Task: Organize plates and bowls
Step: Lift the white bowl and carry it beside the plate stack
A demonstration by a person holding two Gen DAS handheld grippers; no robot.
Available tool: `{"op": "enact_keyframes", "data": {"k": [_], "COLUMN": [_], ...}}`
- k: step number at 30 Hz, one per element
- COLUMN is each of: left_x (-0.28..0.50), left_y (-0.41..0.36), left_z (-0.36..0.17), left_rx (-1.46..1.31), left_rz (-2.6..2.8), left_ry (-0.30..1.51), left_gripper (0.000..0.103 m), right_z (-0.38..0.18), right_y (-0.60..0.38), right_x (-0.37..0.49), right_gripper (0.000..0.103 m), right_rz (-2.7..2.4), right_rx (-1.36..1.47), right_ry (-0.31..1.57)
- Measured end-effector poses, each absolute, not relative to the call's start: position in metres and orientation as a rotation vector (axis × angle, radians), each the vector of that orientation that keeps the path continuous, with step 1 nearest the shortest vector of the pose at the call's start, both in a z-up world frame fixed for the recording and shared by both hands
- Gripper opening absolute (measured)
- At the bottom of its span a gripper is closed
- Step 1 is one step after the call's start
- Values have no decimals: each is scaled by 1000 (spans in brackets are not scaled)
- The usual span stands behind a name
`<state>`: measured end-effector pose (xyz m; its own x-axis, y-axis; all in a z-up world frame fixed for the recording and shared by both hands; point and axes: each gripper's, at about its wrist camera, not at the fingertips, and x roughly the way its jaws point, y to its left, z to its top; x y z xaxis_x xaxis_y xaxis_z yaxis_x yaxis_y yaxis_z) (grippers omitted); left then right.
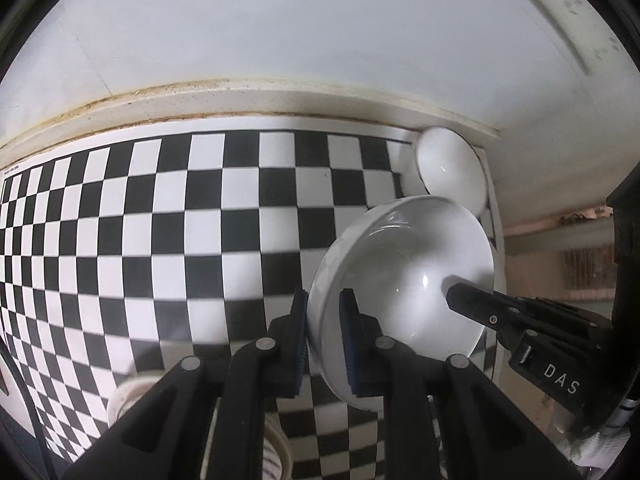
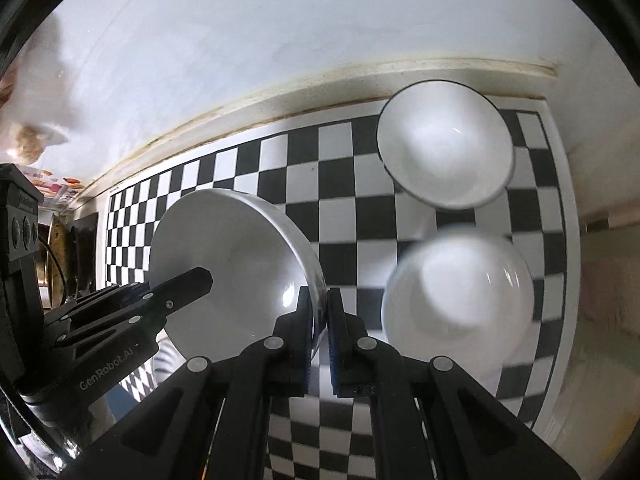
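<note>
Both the left gripper and right gripper are clamped on the tilted glossy white ceramic bowl's opposite rims, mid-carry; next, probably nesting it into the white bowl just beside.

I count three white bowls, two tongs, and one checkered mat.

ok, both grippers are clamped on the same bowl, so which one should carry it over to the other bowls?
Right, probably. The right gripper clamps the held bowl directly beside the near bowl and the far bowl. The left gripper grips the opposite rim, farther from them.
</note>
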<state>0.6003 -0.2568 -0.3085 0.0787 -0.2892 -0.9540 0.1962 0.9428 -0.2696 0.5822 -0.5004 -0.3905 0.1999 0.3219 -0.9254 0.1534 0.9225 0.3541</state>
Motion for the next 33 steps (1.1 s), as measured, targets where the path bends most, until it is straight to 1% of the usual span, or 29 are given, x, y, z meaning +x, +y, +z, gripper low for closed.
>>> {"op": "enact_keyframes", "data": {"k": [5, 11, 21, 33], "left_x": [571, 527, 486, 467], "left_y": [-259, -260, -275, -292], "left_z": [-302, -305, -339, -381], "left_rx": [-76, -53, -21, 47], "left_rz": [-400, -441, -472, -475], "left_ry": [1445, 1469, 1543, 1613], "left_gripper": [13, 13, 13, 13], "right_z": [-373, -377, -421, -470], "right_y": [-503, -500, -499, -510], "right_x": [534, 476, 414, 394], "right_gripper": [8, 8, 8, 8], "right_rz": [115, 102, 78, 55], "right_rx": [419, 430, 463, 491], "right_ry": [1353, 1356, 1421, 1500]}}
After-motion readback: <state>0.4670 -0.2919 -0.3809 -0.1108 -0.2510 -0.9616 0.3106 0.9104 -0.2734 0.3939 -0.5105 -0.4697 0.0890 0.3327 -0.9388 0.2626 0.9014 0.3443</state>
